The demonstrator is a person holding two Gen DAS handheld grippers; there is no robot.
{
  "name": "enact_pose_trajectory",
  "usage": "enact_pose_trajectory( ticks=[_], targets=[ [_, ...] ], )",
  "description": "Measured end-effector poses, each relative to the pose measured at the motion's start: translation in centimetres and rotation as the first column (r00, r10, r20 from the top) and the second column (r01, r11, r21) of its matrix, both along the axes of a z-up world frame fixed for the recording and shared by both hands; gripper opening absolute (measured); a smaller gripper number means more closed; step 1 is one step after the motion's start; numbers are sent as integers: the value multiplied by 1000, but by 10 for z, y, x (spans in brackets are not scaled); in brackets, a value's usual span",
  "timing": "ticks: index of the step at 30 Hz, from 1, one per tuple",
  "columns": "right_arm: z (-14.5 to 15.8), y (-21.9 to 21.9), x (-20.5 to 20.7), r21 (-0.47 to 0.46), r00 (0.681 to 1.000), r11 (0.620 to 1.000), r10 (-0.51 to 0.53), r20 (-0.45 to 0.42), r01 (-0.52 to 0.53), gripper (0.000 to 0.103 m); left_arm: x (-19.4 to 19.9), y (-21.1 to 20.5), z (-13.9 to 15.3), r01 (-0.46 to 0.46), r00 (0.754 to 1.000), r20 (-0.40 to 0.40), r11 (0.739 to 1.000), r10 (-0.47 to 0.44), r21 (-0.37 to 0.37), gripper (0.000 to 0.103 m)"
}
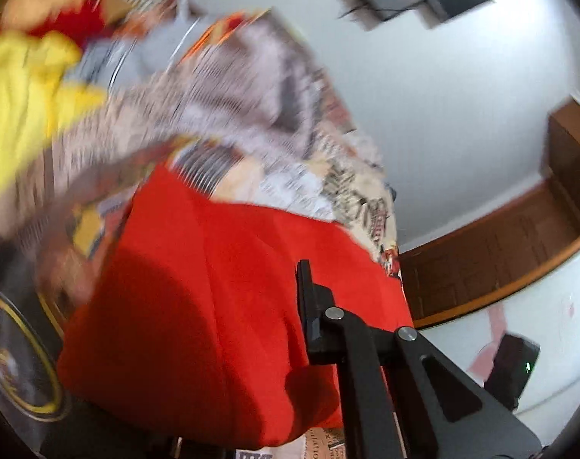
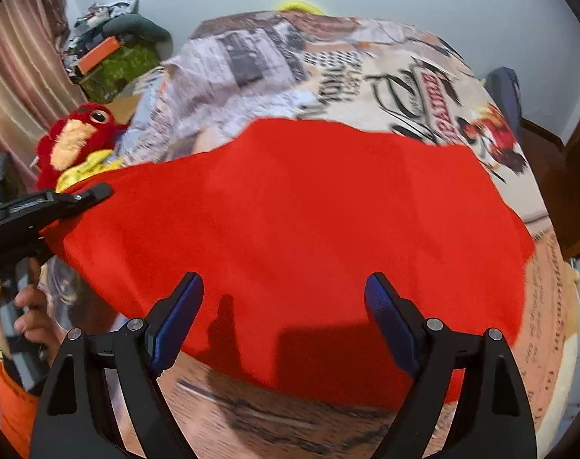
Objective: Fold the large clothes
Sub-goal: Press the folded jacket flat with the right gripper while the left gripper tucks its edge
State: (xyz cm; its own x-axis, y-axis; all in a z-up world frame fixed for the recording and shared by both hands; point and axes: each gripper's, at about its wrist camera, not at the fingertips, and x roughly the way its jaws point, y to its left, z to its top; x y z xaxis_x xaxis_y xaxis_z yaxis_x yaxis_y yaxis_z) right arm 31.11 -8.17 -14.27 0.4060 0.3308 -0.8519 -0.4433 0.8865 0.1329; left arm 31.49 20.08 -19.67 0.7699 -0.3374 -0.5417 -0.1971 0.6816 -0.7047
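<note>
A large red garment [image 2: 297,206] lies spread over a printed bedspread [image 2: 366,65]. In the right wrist view my right gripper [image 2: 286,287] hovers over the garment's near edge, its blue-padded jaws wide apart with nothing between them. At the garment's left edge my left gripper [image 2: 96,191], held by a person's hand [image 2: 30,306], is shut on the fabric. In the blurred left wrist view the red garment [image 1: 213,287] drapes over my left gripper [image 1: 300,267]. It hides one finger, and only the other black finger [image 1: 307,298] shows.
A red plush toy [image 2: 79,134] and yellow cloth [image 1: 18,88] lie at the bed's left side. Behind them are a pile of bags and boxes [image 2: 114,57] and a curtain [image 2: 18,57]. A wooden door [image 1: 500,260] stands beyond the bed's far side.
</note>
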Motion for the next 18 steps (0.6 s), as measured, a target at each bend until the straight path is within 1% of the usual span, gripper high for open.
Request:
enact_pose_trajectory(
  ticks=[2,5,7,9,10,11,12,14,15,17,18],
  targets=[
    [-1,13,2,5,1000,1000,19,-9,-19,85,-7,-3,21,-2,999,37,998,-1,70,6],
    [-8,35,6,6,998,999,46,-35,-46,85,-18,-4,42,-32,997,76,986,20,162,6],
    [-22,50,6,1,995,997,72,-70,-72,85,-19,-5,48,-59,996,84,973,40,224,6],
    [-36,60,3,-18,991,995,95,-97,-97,85,-18,-8,49,-78,995,75,955,59,286,6],
    [-45,68,-1,-35,988,992,119,-100,-123,85,-16,-10,46,-79,996,65,950,62,302,6],
    [-47,73,-4,-48,987,989,134,-93,-139,87,-13,-11,44,-74,997,57,948,59,310,6],
    [-51,79,-10,-78,984,983,163,-66,-168,87,-12,-13,43,-66,997,53,947,51,313,6],
    [-51,84,-14,-118,981,974,190,-30,-193,87,-9,-16,41,-58,998,52,948,44,312,6],
    [-50,82,-14,-117,980,974,194,-31,-196,87,-8,-18,43,-54,998,56,949,39,312,6],
    [-45,74,-11,-84,983,980,179,-49,-183,85,-7,-24,50,-43,998,66,948,23,316,6],
    [-39,64,-9,-50,986,986,157,-63,-160,85,-5,-27,53,-37,997,71,946,15,321,6]
  ],
)
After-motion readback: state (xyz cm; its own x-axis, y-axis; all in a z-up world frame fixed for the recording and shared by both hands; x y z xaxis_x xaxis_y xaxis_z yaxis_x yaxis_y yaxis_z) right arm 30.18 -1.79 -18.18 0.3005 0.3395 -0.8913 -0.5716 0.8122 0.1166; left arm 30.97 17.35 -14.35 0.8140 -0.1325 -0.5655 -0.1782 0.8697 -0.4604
